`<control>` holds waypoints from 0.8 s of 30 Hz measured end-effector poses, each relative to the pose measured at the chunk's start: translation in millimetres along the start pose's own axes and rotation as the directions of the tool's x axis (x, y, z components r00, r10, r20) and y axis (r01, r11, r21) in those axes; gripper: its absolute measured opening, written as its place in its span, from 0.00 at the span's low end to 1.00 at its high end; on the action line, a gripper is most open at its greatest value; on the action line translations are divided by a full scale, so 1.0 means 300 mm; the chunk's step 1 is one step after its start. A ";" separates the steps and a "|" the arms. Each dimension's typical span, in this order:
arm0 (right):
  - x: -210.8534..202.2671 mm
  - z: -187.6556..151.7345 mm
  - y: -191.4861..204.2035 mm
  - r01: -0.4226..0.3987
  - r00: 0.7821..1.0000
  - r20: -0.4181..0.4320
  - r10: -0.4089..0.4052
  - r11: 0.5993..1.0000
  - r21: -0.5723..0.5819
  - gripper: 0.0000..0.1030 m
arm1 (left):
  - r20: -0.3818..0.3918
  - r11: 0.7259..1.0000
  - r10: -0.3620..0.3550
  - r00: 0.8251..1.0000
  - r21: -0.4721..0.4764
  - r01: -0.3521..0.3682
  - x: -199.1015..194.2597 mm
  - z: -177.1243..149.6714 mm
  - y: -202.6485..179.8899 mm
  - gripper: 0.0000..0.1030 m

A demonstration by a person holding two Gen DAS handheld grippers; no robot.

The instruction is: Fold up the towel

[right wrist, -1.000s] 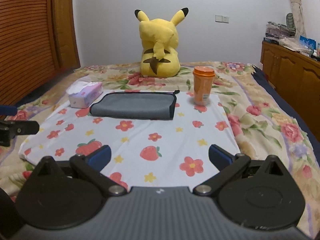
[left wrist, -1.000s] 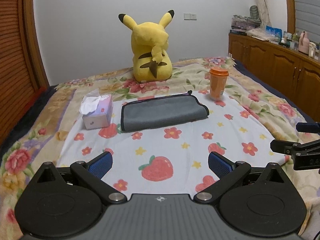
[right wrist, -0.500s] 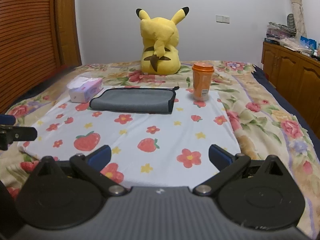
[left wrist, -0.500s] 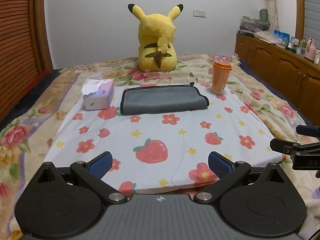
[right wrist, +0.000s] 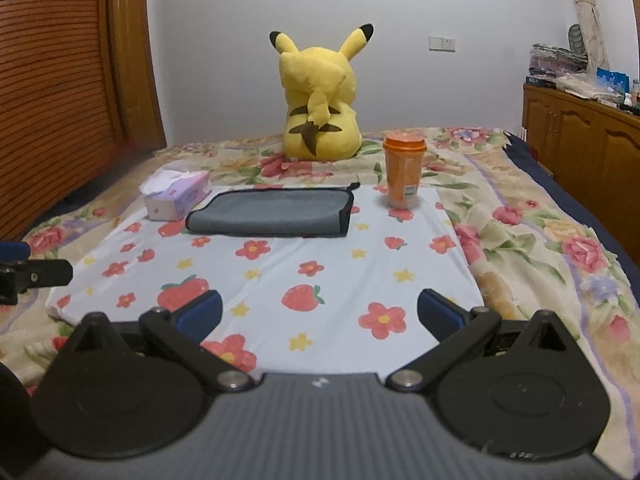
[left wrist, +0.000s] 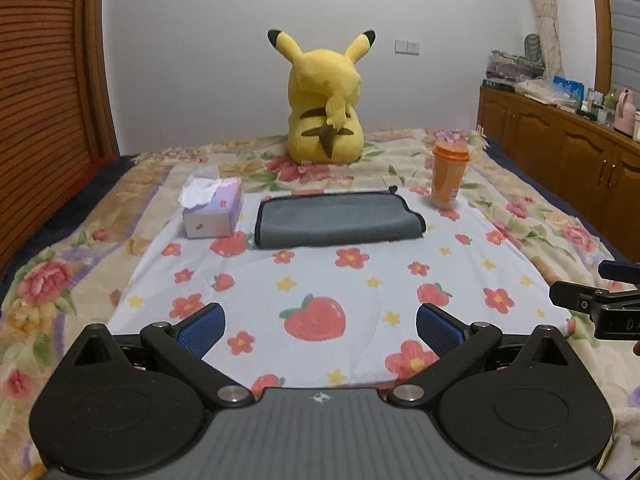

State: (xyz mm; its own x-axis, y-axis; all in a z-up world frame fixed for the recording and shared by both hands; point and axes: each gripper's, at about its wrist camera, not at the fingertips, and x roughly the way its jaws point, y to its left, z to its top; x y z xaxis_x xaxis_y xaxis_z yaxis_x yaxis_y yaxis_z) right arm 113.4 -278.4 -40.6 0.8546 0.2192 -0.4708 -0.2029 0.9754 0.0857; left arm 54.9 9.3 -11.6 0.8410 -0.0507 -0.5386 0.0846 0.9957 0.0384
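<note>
A grey towel [left wrist: 338,220] with a dark trim lies folded flat on a white flower-and-strawberry cloth [left wrist: 328,280] spread on the bed. It also shows in the right wrist view [right wrist: 272,214]. My left gripper [left wrist: 320,330] is open and empty, held above the near edge of the cloth, well short of the towel. My right gripper [right wrist: 319,314] is open and empty too, at the same near edge. Each gripper shows at the side of the other's view.
A tissue box [left wrist: 212,210] stands left of the towel and an orange cup [left wrist: 448,176] right of it. A yellow plush toy [left wrist: 326,100] sits behind. A wooden cabinet [left wrist: 560,152] runs along the right, a wooden panel [right wrist: 60,92] on the left.
Both grippers have drawn back from the towel toward the near edge of the cloth, and the left view has levelled. The towel has not moved.
</note>
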 end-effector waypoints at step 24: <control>-0.085 0.046 0.000 0.005 0.987 0.158 -0.005 1.000 -0.003 1.00 | 0.143 1.000 0.016 0.990 0.012 -0.018 -0.101 0.082 -0.019 1.00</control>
State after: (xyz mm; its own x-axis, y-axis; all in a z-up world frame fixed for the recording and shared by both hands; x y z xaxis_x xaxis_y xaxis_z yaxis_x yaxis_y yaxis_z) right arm 98.3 -283.8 -16.4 0.9203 0.2154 -0.3265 -0.1999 0.9765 0.0807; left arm 42.1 3.1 25.1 0.9102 -0.0452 -0.4116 0.0758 0.9954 0.0583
